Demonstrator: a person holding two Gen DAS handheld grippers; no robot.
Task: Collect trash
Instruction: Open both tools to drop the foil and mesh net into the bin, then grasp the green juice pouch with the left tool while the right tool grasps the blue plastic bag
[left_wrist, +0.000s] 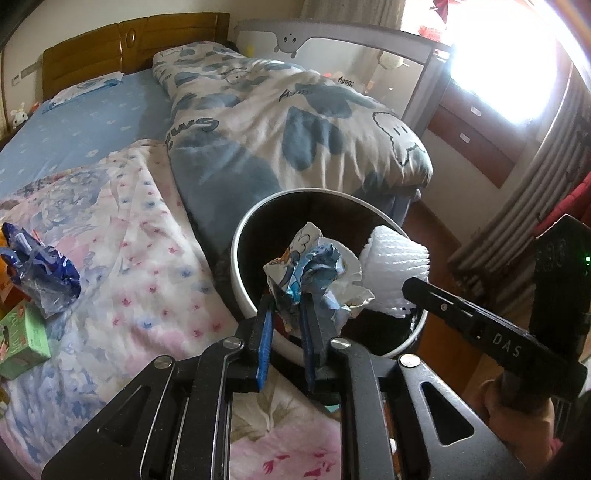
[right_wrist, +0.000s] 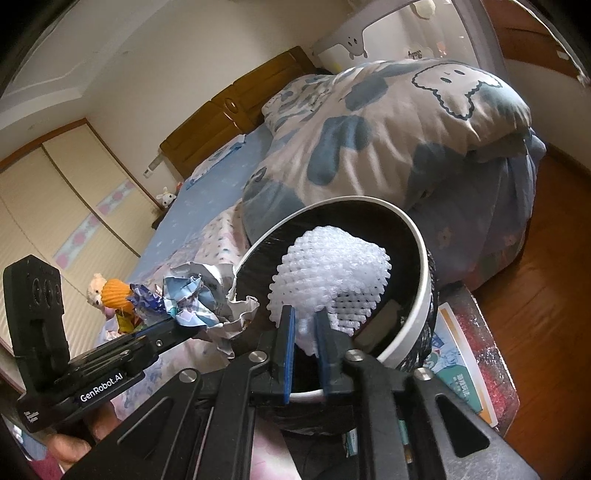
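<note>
A round bin with a white rim (left_wrist: 236, 258) and a black inside stands at the bed's edge. My left gripper (left_wrist: 287, 299) is shut on a crumpled blue-and-white wrapper (left_wrist: 314, 258), which hangs over the near side of the bin's mouth. In the right wrist view that wrapper (right_wrist: 199, 299) and the left gripper (right_wrist: 177, 321) sit just left of the bin rim (right_wrist: 424, 266). My right gripper (right_wrist: 303, 314) is shut on a white foam net (right_wrist: 332, 266) held above the bin's opening. The left wrist view shows the foam net (left_wrist: 395, 266) and the right gripper (left_wrist: 408, 291) over the rim's right side.
On the flowered bedspread at the left lie a blue plastic bag (left_wrist: 40, 269) and a green box (left_wrist: 22, 339). A folded blue-and-white quilt (left_wrist: 295, 122) fills the bed behind the bin. A printed box (right_wrist: 465, 369) lies beside the bin; wooden floor (right_wrist: 546, 277) is to the right.
</note>
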